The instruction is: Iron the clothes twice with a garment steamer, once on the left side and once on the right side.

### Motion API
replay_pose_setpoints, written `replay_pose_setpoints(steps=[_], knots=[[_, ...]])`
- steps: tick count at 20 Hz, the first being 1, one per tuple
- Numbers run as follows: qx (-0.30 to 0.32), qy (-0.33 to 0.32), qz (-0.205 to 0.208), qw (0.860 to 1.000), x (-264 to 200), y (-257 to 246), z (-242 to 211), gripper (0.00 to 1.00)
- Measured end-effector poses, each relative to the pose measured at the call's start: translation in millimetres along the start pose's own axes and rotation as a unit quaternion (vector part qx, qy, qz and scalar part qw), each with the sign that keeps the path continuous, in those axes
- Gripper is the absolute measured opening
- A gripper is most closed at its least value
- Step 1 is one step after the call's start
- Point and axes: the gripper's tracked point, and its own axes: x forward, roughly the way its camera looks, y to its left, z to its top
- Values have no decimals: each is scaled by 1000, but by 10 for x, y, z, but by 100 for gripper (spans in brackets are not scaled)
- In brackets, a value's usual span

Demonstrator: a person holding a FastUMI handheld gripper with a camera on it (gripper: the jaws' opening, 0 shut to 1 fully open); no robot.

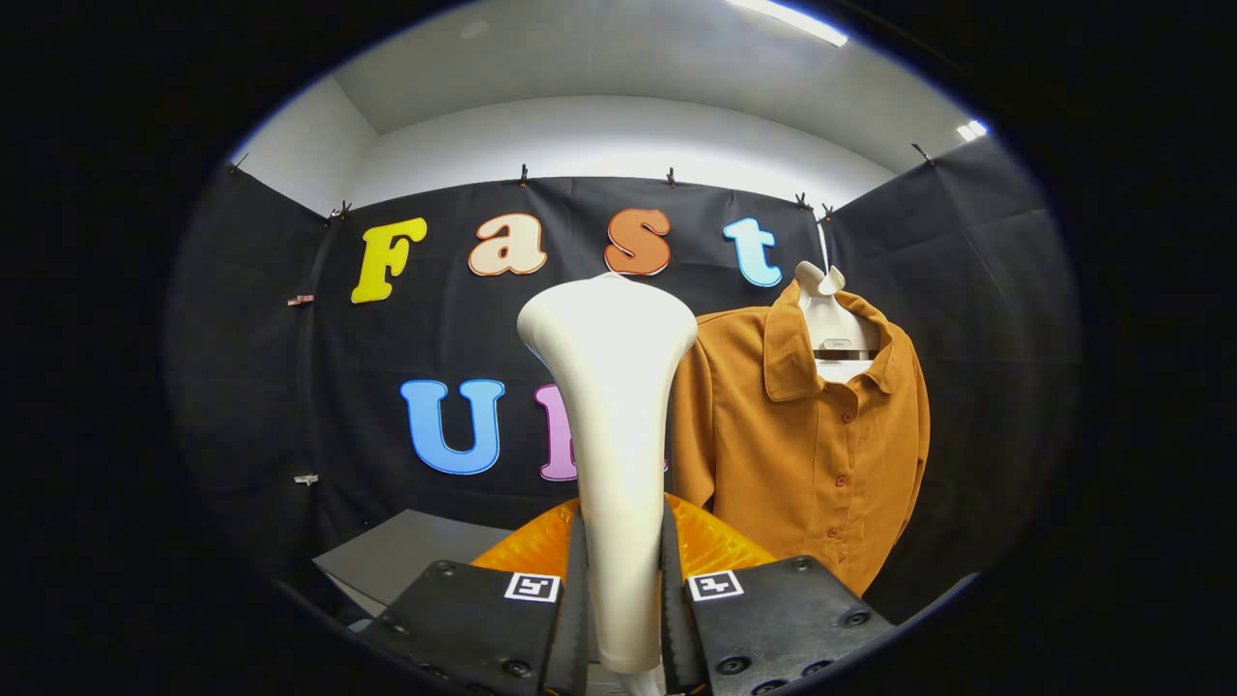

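My gripper (623,590) is shut on the white handle of the garment steamer (614,406), which stands upright between the fingers, its wide head rising above them. An orange translucent part of the steamer (710,541) shows just behind the fingers. An orange-brown button-up shirt (802,435) hangs on a white hanger (836,324) against the booth wall, beyond the fingers and to the right of the steamer head. The steamer head overlaps the shirt's left sleeve in the view; I cannot tell whether they touch.
A grey table surface (411,556) lies low beyond the left finger. The black cloth wall runs behind everything, clipped along its top edge, with white wall and ceiling lights above.
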Motion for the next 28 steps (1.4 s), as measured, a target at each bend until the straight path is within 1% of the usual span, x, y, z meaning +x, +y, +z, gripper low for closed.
replay_pose_setpoints(steps=[28], knots=[[-11, -4, -4, 1000, -29, 10, 11, 33]])
